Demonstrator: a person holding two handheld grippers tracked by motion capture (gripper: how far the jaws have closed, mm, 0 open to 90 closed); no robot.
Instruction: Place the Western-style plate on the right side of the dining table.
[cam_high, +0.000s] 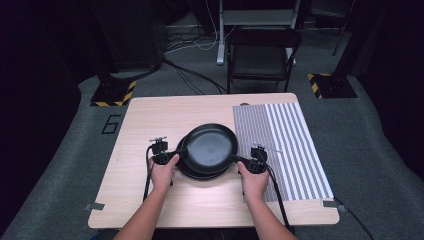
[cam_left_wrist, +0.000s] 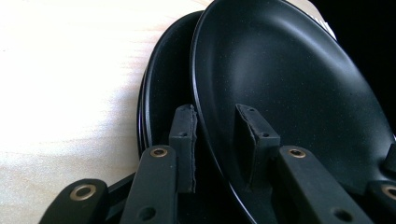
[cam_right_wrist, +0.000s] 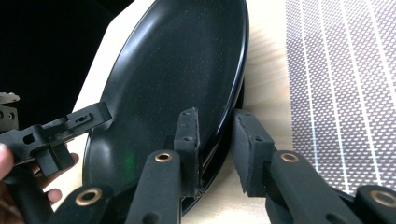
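A stack of black plates (cam_high: 192, 172) lies mid-table. The top black plate (cam_high: 210, 145) sits offset toward the far right and is tilted off the stack. My left gripper (cam_high: 181, 152) is shut on its left rim, and my right gripper (cam_high: 239, 160) is shut on its right rim. In the left gripper view the jaws (cam_left_wrist: 215, 140) straddle the top plate (cam_left_wrist: 289, 79), with the lower plate (cam_left_wrist: 168, 84) just behind it. In the right gripper view my gripper (cam_right_wrist: 217, 140) clamps the rim of the plate (cam_right_wrist: 177, 70), and the left gripper (cam_right_wrist: 100, 116) holds the far rim.
The wooden table (cam_high: 165, 110) carries a grey striped mat (cam_high: 290, 145) along its right side, beside the plates. A black folding chair (cam_high: 262, 55) stands beyond the far edge. Cables trail from both grippers toward the near edge.
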